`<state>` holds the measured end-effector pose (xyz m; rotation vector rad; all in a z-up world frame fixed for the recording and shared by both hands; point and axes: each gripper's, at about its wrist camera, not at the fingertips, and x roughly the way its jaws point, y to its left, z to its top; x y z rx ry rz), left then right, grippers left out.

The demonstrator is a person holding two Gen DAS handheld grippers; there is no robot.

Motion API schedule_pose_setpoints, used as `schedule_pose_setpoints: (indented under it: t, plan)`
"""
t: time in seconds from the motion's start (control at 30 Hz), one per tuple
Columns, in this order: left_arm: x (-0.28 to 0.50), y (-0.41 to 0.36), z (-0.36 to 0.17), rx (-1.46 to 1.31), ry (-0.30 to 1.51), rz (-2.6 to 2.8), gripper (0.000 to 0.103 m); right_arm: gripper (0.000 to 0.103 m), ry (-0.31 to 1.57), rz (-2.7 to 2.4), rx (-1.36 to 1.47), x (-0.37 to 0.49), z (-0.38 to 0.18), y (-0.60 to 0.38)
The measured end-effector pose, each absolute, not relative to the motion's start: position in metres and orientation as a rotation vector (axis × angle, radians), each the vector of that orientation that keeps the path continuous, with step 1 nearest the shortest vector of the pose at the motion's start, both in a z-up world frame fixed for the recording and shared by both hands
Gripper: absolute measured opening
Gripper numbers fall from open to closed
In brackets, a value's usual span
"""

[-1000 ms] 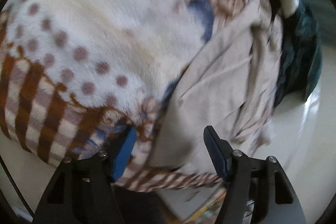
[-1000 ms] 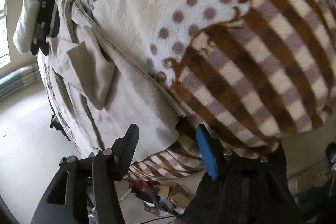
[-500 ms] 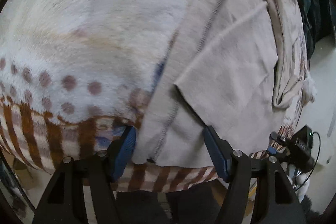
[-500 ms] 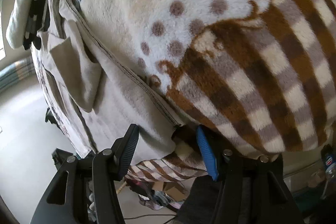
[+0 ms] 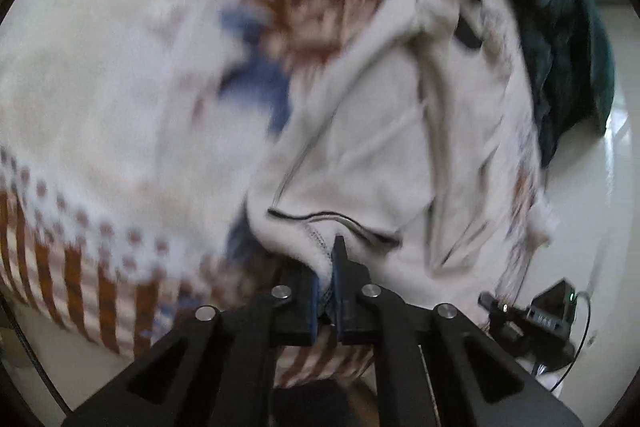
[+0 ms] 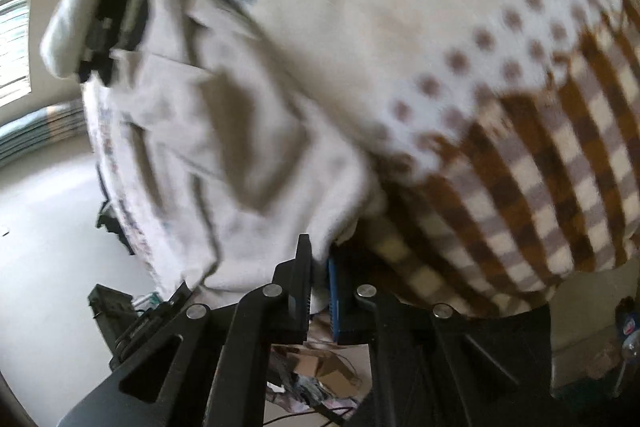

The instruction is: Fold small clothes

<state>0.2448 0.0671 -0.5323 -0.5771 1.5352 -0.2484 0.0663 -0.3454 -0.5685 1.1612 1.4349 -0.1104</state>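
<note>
Beige garment (image 5: 360,155) spread on patterned fleece blanket (image 5: 132,99), near edge pinched at two points. Left tool (image 5: 326,267) just clamped shut on hem corner, cloth bunched between pads. Right tool (image 6: 318,277) likewise just closed on other corner of same edge (image 6: 280,227), beside blanket's brown check border (image 6: 540,187). Far beyond garment: white-and-black bundle (image 6: 76,23) and dark teal cloth (image 5: 568,39). Probably very start of first fold: both corners gripped, nothing yet doubled over. Left to do: carry edge across, lay flat, fold again, set aside.
</note>
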Motion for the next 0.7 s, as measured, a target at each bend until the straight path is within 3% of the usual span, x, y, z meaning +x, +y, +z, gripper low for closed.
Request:
schedule_pose_setpoints:
  t: [0.2,0.33,0.43,0.47,0.5,0.53,0.57,0.63,0.7]
  plan:
    - [0.337,0.061,-0.554,-0.664,1.478,-0.262,0.004,0.007,1.335,-0.087,1.084,0.154,-0.535,-0.358]
    - [0.387,0.044,-0.593,-0.782,1.544,-0.3,0.007,0.007,1.334,-0.123,1.03,0.229,-0.559,-0.374]
    - [0.4,0.055,-0.597,-0.932,1.528,-0.324,0.016,0.011,1.354,-0.065,1.152,0.265,-0.582,-0.381]
    - [0.402,0.061,-0.593,-0.96,1.506,-0.327,0.03,0.015,1.356,-0.04,1.19,0.273,-0.586,-0.384]
    - [0.404,0.07,-0.588,-0.989,1.469,-0.328,0.044,0.033,1.344,-0.025,1.207,0.276,-0.586,-0.386]
    - [0.403,0.081,-0.582,-1.014,1.426,-0.322,0.05,0.05,1.295,-0.008,1.214,0.279,-0.577,-0.391]
    - [0.403,0.09,-0.577,-1.019,1.398,-0.303,0.058,0.053,1.268,-0.003,1.208,0.28,-0.57,-0.394]
    - [0.401,0.102,-0.566,-0.946,1.373,-0.255,0.058,0.062,1.249,-0.015,1.139,0.278,-0.554,-0.402]
    - [0.403,0.098,-0.561,-0.834,1.388,-0.244,0.058,0.062,1.279,-0.042,1.019,0.274,-0.543,-0.401]
